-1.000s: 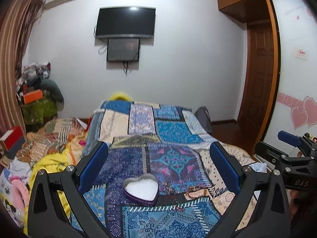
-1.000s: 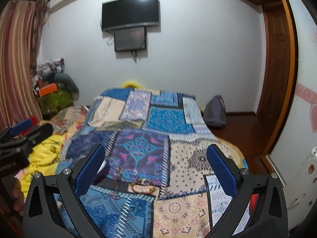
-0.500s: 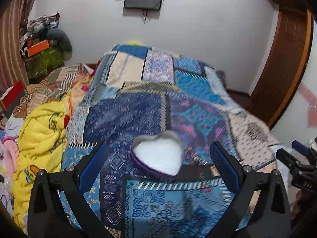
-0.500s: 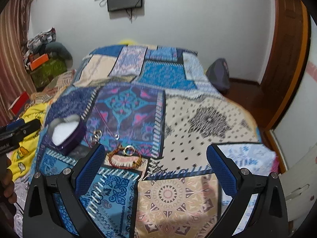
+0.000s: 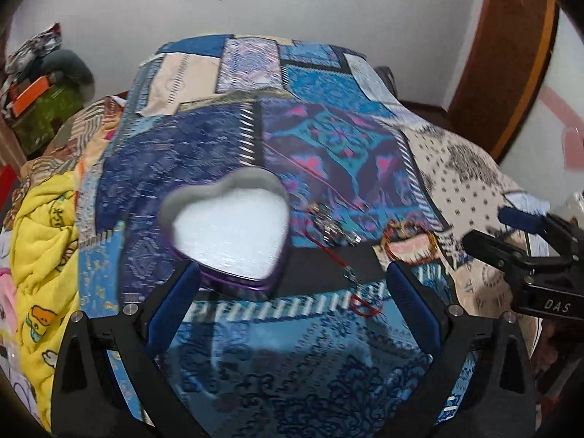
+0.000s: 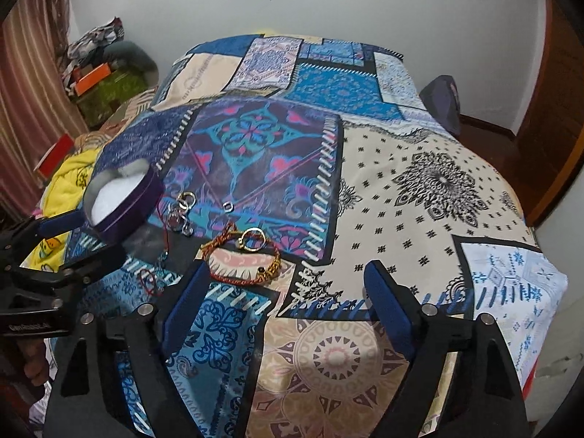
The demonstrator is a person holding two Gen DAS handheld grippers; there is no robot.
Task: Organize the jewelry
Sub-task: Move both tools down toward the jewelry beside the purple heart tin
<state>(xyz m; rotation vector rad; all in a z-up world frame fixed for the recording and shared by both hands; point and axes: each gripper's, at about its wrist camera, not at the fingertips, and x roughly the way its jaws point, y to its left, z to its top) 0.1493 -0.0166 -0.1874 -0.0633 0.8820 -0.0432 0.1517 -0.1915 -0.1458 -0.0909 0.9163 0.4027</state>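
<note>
Both pairs of blue-padded fingers are spread wide with nothing gripped; the right gripper has just been narrowing slightly, its jaws still empty. Just past its left finger a braided bracelet is laid on the patchwork bedspread, with a gold ring beside it and silver rings nearer the heart-shaped tin. That tin is seen just beyond the left gripper, possibly touching one finger; blur prevents certainty.
</note>
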